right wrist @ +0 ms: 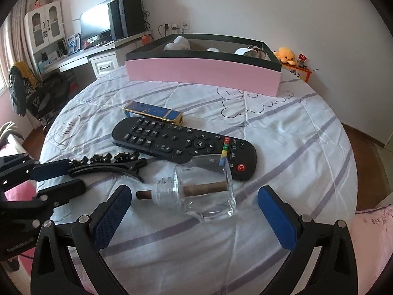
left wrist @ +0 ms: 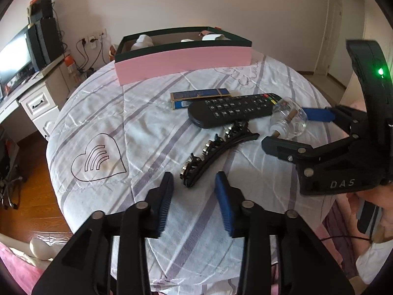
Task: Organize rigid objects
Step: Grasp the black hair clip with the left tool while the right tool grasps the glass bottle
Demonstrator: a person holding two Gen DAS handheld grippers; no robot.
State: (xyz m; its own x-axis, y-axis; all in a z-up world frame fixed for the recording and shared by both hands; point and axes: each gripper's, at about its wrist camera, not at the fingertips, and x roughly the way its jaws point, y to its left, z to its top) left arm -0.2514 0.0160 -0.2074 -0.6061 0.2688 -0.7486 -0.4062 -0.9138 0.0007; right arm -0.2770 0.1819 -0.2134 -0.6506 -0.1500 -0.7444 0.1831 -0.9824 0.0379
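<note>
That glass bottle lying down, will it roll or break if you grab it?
The glass bottle looks flat-sided, so it probably won't roll far. Clear glass is likely slippery and breakable, though the bed cover looks soft.

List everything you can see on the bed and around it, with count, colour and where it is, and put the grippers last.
Hair clip: one, black with metal studs, near front of bed, left of the bottle.
Remote control: one, black, middle of bed.
Slim box: one, blue and gold, just behind the remote.
Glass bottle: one, clear, on its side, brown stick through its neck, touching the remote's end.
Storage box: one, pink with dark rim, far end of bed, white items inside.
Bedspread: one, white with grey stripes.
Monitor: one, on the desk at left.
Plush toy: one, yellow, beside the storage box.
Left gripper: open, at the hair clip's near end.
Right gripper: open, either side of the bottle.
</note>
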